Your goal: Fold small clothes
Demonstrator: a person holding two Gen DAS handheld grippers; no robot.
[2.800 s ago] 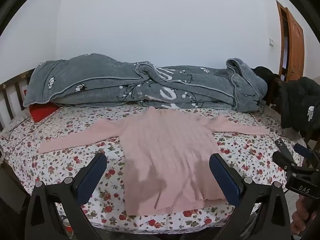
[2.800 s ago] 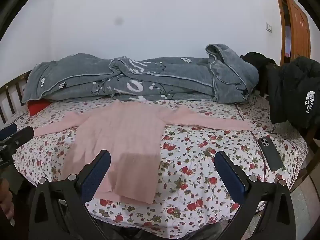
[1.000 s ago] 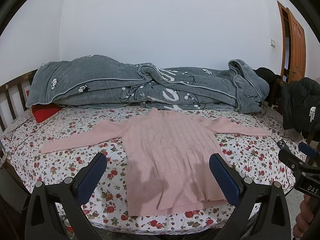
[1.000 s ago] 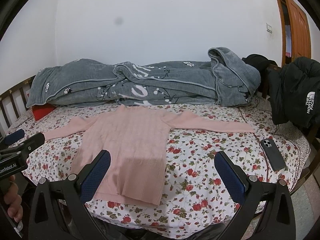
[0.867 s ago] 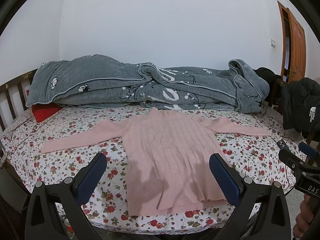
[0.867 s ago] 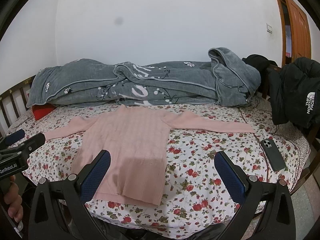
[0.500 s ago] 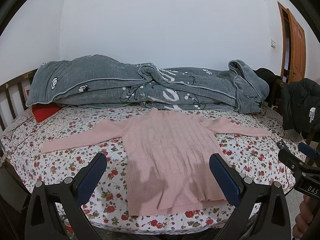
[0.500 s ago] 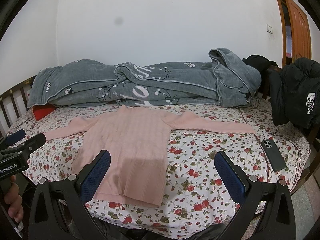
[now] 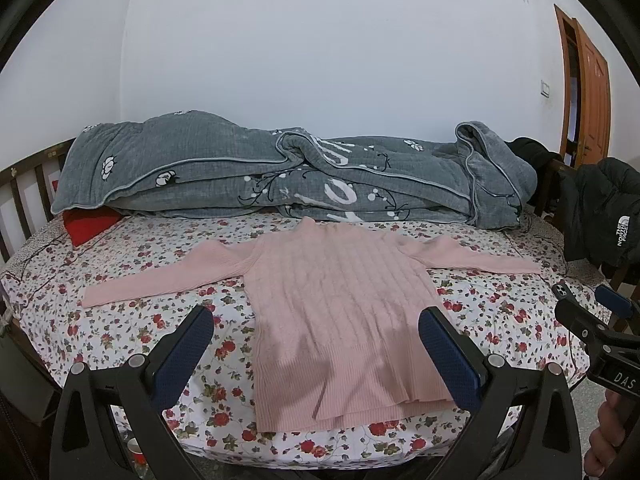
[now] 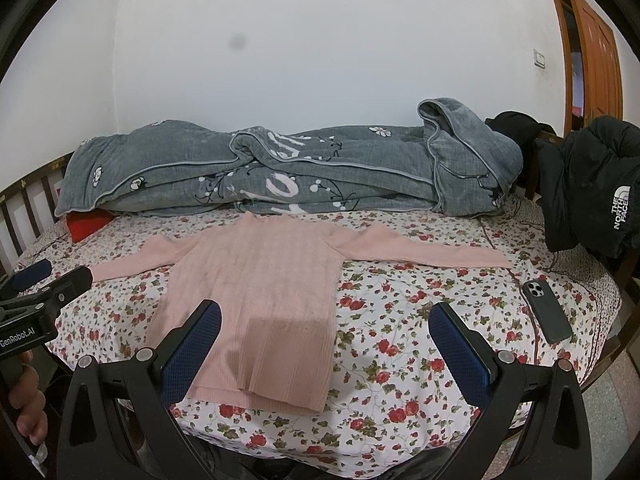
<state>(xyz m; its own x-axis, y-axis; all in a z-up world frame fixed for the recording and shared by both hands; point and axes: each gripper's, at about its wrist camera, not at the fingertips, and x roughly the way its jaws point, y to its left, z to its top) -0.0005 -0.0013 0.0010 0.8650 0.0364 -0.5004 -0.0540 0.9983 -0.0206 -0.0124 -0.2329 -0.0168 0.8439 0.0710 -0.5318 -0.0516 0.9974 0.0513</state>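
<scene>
A pink ribbed sweater (image 9: 336,308) lies flat, front up, on the floral bedsheet (image 9: 132,320), both sleeves spread sideways and its hem toward me. My left gripper (image 9: 316,320) hovers open over the hem, holding nothing. In the right wrist view the sweater (image 10: 260,292) lies left of centre. My right gripper (image 10: 328,316) stands open above the sweater's right lower edge and the bare sheet (image 10: 400,320), empty. Each gripper shows at the edge of the other's view, held by a hand.
A rolled grey quilt (image 9: 280,176) runs along the wall behind the sweater, with a red pillow (image 9: 90,224) under its left end. A dark phone (image 10: 546,316) lies on the sheet at right. A black jacket (image 10: 592,196) hangs on the footboard. Wooden slats (image 9: 24,196) edge the left.
Both grippers rose a little and drew back slightly early on, then held still. The sweater has not moved and both grippers stay open.
</scene>
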